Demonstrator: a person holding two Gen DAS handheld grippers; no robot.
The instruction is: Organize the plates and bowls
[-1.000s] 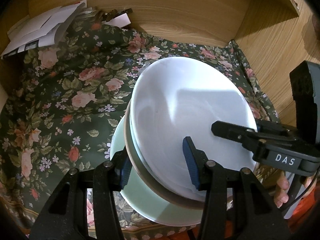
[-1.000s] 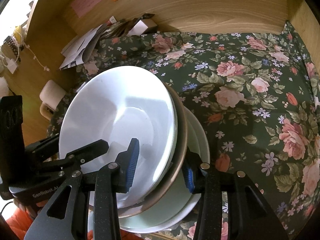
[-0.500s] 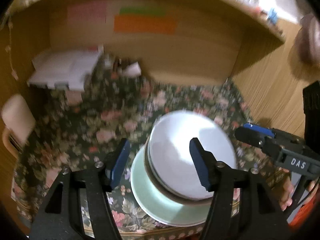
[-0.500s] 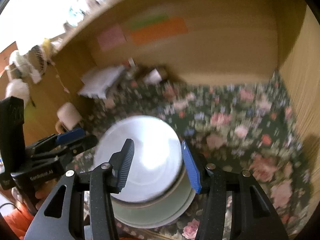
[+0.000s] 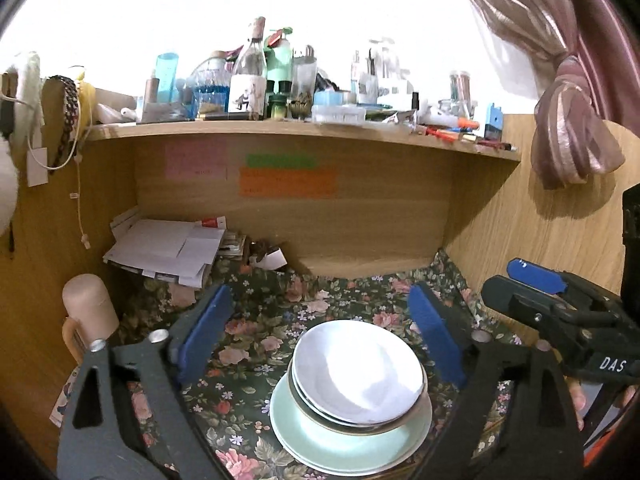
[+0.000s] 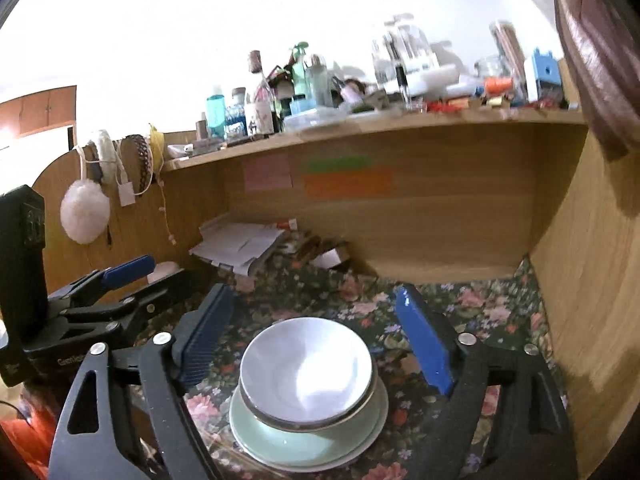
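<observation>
Dish stack is sitting on the worktop (image 5: 248,320), lower centre of both frames: white bowl (image 5: 358,370) is nesting on top, a brown-rimmed dish (image 5: 348,422) is showing only as an edge under it, and a pale green plate (image 5: 320,436) is lying beneath, with a white rim peeking out under that in the right wrist view; exact piece count I cannot tell. Bowl is empty, glossy and round, catching a bright highlight. Worktop is wearing a dark floral cloth with pink roses, matte; the surrounding alcove is light wood grain. Left tongs (image 5: 320,336) are standing wide open, having just been opening, blue ribbed pads either side of the stack in the frame but clear of it, nothing between them. Right tongs (image 6: 320,340) are the same: wide open, just been opening, gripping nothing. Left wrist view is showing a pink mug (image 5: 90,308) at lower left, the right tongs at the right edge and a tied pink curtain (image 5: 568,136) upper right. Right wrist view is showing a white pompom (image 6: 85,212) hanging at left and the left tongs at the left edge; it is blurrier. Both are showing loose white papers (image 5: 164,250) at the back left, pink, green and orange sticky notes (image 5: 288,180) on the back panel, and a shelf (image 5: 304,130) crowded with bottles above.
</observation>
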